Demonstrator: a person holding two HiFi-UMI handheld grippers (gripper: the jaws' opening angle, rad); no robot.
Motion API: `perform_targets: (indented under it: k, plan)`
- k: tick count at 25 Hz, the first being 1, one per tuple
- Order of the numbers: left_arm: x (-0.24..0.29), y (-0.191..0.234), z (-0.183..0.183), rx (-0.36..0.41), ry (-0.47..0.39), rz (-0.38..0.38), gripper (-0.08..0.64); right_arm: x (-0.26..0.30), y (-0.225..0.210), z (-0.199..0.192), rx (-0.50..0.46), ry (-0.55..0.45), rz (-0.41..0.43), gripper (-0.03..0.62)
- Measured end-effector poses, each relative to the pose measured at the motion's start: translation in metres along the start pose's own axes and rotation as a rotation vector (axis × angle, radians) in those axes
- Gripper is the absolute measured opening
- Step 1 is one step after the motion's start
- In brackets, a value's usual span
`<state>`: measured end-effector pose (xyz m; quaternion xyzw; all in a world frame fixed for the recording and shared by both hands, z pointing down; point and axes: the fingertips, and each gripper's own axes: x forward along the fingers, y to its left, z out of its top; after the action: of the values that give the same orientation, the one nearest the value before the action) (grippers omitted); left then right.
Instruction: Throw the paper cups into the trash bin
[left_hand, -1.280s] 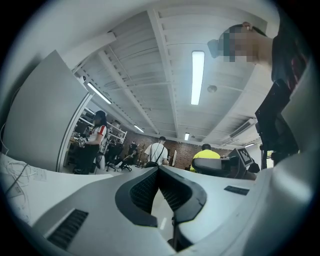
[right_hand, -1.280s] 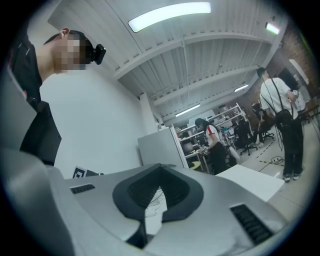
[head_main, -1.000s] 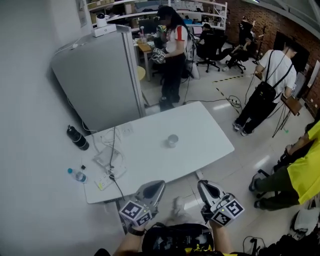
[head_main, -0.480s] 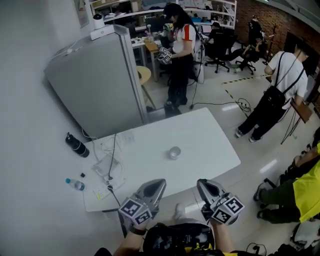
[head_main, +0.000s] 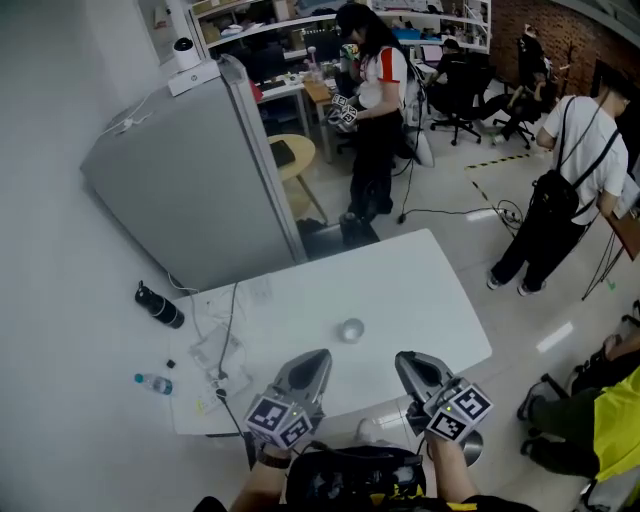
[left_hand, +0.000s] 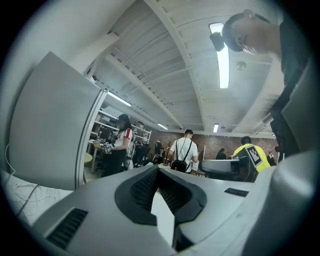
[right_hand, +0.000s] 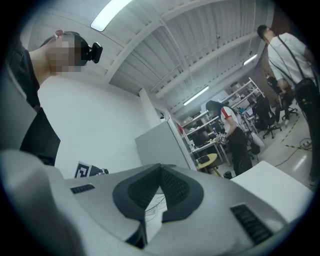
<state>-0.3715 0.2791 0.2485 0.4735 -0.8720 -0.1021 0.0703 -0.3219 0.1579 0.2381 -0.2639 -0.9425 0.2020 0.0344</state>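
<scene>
The person is holding both tools low at the near edge of a large white rectangular table (head_main: 420, 290), and the job is at its opening step: the approach, with nothing picked up yet. The left gripper (head_main: 310, 364) is showing its ribbed pads drawn together with nothing between them, and the right gripper (head_main: 410, 366) is likewise closed and empty. A small pale paper cup (head_main: 351, 329), the only one in sight, is sitting alone on the tabletop just beyond the two tips and roughly between them, well apart from the tangle of white cables and papers (head_main: 222, 335) at the table's left end. A tall grey partition panel (head_main: 190, 190) is standing behind the table. No trash bin is showing clearly enough to name. The next move is probably calling for one gripper to open wide, reach forward around the cup and close gently, since thin paper crushes easily.
</scene>
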Motion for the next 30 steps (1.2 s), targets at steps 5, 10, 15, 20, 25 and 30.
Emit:
perform_targets:
  k: [5,10,15,20,25,30]
  plan:
    - [0.012,0.015,0.008,-0.014,0.011,0.031,-0.002,0.026,-0.023,-0.001,0.022,0.03,0.024,0.005]
    - [0.017,0.032,0.01,-0.024,0.013,0.01,-0.005,0.054,-0.03,0.001,-0.006,0.046,0.054,0.005]
    - [0.024,0.052,0.019,0.039,-0.005,-0.016,-0.008,0.08,-0.026,0.014,-0.086,0.018,0.073,0.005]
    - [0.019,0.07,0.025,0.045,-0.037,-0.015,-0.008,0.101,-0.014,0.011,-0.18,0.042,0.091,0.005]
    - [0.007,0.081,0.022,0.026,-0.064,-0.038,-0.008,0.113,-0.009,0.0,-0.241,0.071,0.093,0.005]
    - [-0.004,0.09,0.021,-0.033,-0.091,-0.028,-0.008,0.117,-0.007,-0.009,-0.274,0.078,0.057,0.029]
